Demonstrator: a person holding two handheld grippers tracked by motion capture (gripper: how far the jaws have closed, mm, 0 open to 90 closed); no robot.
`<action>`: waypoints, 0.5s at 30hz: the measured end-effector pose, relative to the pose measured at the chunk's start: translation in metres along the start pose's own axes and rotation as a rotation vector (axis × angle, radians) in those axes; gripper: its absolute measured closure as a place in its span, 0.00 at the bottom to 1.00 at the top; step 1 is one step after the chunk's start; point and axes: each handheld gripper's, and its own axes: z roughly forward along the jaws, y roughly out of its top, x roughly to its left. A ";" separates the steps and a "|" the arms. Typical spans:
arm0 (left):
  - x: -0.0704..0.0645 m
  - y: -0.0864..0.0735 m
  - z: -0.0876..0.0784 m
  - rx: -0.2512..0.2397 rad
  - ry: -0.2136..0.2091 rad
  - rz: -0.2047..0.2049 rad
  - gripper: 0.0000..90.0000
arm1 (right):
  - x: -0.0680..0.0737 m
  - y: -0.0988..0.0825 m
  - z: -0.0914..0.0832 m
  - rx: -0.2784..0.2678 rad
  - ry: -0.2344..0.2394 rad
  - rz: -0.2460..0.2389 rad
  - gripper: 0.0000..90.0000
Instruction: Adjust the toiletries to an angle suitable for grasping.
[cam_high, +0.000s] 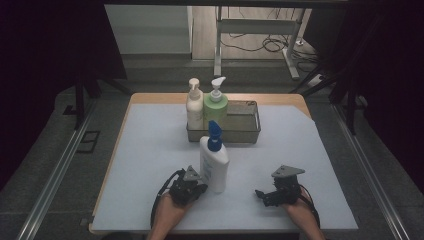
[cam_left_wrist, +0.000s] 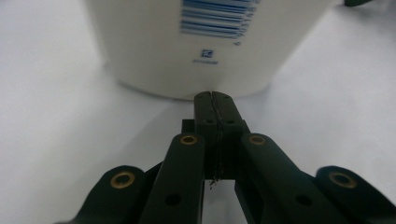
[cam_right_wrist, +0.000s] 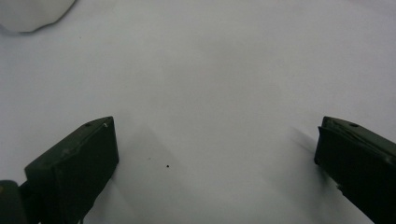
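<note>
White plastic, blue-capped, the lotion bottle (cam_high: 214, 162) stands upright near the middle of the table's (cam_high: 150, 150) near half. The left tool (cam_left_wrist: 212, 95), jaws pressed together with nothing between them, has its tips just at the bottle's base. The right tool (cam_right_wrist: 215, 144) rests near the table's front edge, jaws wide apart. A wire basket (cam_high: 245, 131) with two pump bottles sits toward the far edge.

blocked: white bottle (cam_high: 214, 164) just ahead of left gripper (cam_high: 192, 189) | free: mat (cam_high: 280, 155) right of it
</note>
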 end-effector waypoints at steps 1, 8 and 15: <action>-0.003 0.001 0.002 -0.002 -0.007 0.006 0.99 | 0.000 0.000 0.000 0.000 0.000 0.000 0.00; -0.003 0.003 0.002 0.002 -0.008 0.020 0.99 | 0.000 0.000 0.000 0.000 0.000 0.000 0.00; -0.006 0.001 -0.004 0.002 -0.002 0.026 0.87 | 0.001 0.001 0.000 0.010 0.001 0.001 0.00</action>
